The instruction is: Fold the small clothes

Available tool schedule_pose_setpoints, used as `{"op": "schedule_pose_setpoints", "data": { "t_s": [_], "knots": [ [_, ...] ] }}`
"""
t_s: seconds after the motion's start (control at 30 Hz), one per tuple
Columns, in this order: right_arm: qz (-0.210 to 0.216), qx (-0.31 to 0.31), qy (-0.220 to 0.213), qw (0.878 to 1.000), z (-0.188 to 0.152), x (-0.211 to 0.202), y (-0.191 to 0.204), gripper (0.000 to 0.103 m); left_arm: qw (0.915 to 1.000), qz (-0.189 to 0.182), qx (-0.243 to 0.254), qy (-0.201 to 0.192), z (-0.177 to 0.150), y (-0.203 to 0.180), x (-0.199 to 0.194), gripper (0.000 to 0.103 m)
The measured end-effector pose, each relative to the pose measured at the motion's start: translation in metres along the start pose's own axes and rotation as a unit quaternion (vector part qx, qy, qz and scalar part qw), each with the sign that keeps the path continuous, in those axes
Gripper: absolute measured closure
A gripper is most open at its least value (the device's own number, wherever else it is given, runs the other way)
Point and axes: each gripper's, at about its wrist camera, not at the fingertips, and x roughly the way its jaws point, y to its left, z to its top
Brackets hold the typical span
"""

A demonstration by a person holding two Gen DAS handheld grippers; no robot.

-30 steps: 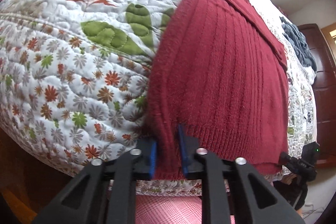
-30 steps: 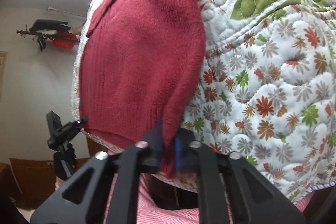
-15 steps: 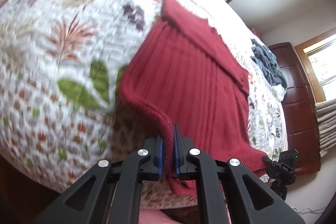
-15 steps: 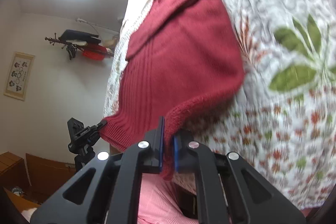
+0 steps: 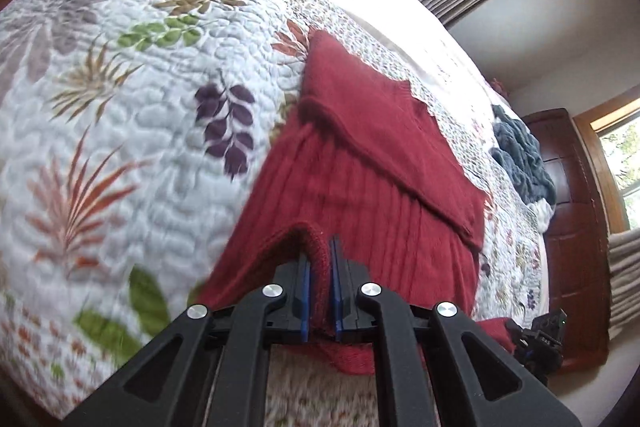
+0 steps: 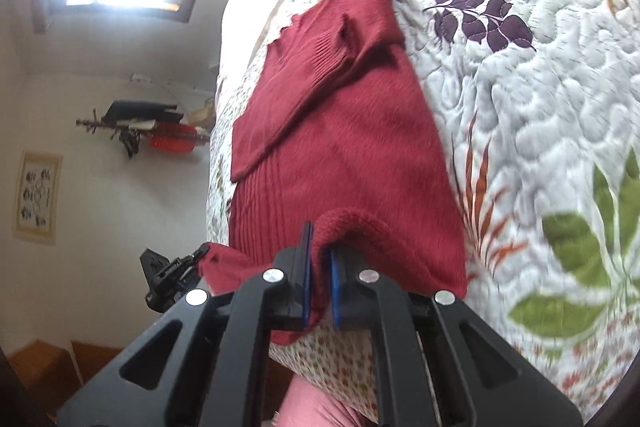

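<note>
Sweater: red knit sweater (image 5: 360, 187) lies on the quilted bed (image 5: 140, 107), its far part flat with a sleeve folded across the body, its near hem raised off the quilt at both corners.
Left gripper: left gripper (image 5: 319, 283) is clamped on the hem's left corner; red knit fills the gap between its blue pads and bulges up over the tips.
Right gripper: right gripper (image 6: 319, 275) is pinched on the hem's right corner in the same way, a thick roll of knit arching away from it.
Step in hand: judged from both corners being lifted, this is the bottom-to-top fold, hem being carried toward the collar end.
Next move: it calls for taking both corners forward together at level height, keeping the hem taut between them, then laying it squarely over the folded sleeve before letting go.
Risk: uneven travel would likely skew the fold or drag the lower layer along the quilt.
Left view only: blue-grey garment (image 5: 520, 155) heaped further along the bed, near a dark wooden dresser (image 5: 576, 227).
Right view only: wall rack (image 6: 140, 131) with hanging things, a framed picture (image 6: 36, 195), and the ribbed cuff of the folded sleeve.
Both views: each shows the other gripper small at the hem's far corner.
</note>
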Motion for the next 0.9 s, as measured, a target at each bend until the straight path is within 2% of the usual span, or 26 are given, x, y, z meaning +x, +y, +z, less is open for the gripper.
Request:
{"op": "schedule_pose_setpoints", "data": {
  "t_s": [0.2, 0.3, 0.47, 0.6, 0.67, 0.7, 0.77, 0.9],
  "knots": [
    [-0.014, 0.041, 0.012, 0.999, 0.033, 0.023, -0.015, 0.097, 0.9994, 0.028, -0.006, 0.021, 0.027, 0.004, 0.036, 0.095],
    [-0.024, 0.053, 0.020, 0.998, 0.045, 0.031, -0.020, 0.094, 0.9988, 0.031, -0.012, 0.036, 0.035, 0.008, 0.048, 0.094],
    [-0.039, 0.062, 0.033, 0.997, 0.053, 0.035, -0.022, 0.091, 0.9978, 0.007, -0.042, 0.052, 0.046, 0.016, 0.051, 0.090],
    [-0.036, 0.077, 0.036, 0.996, 0.057, 0.035, -0.026, 0.087, 0.9964, -0.020, -0.068, 0.047, 0.052, 0.021, 0.043, 0.076],
    [-0.033, 0.092, 0.036, 0.995, 0.058, 0.032, -0.030, 0.075, 0.9961, -0.027, -0.077, 0.033, 0.055, 0.025, 0.035, 0.069],
    [-0.031, 0.094, 0.029, 0.995, 0.058, 0.025, -0.033, 0.071, 0.9959, -0.029, -0.081, 0.027, 0.057, 0.027, 0.029, 0.069],
    [-0.049, 0.083, 0.006, 0.995, 0.059, 0.010, -0.033, 0.055, 0.9961, -0.030, -0.081, 0.018, 0.059, 0.031, 0.019, 0.069],
    [-0.053, 0.066, -0.016, 0.996, 0.060, -0.013, -0.029, 0.053, 0.9990, -0.011, -0.040, 0.013, 0.061, 0.021, 0.010, 0.068]
  ]
}}
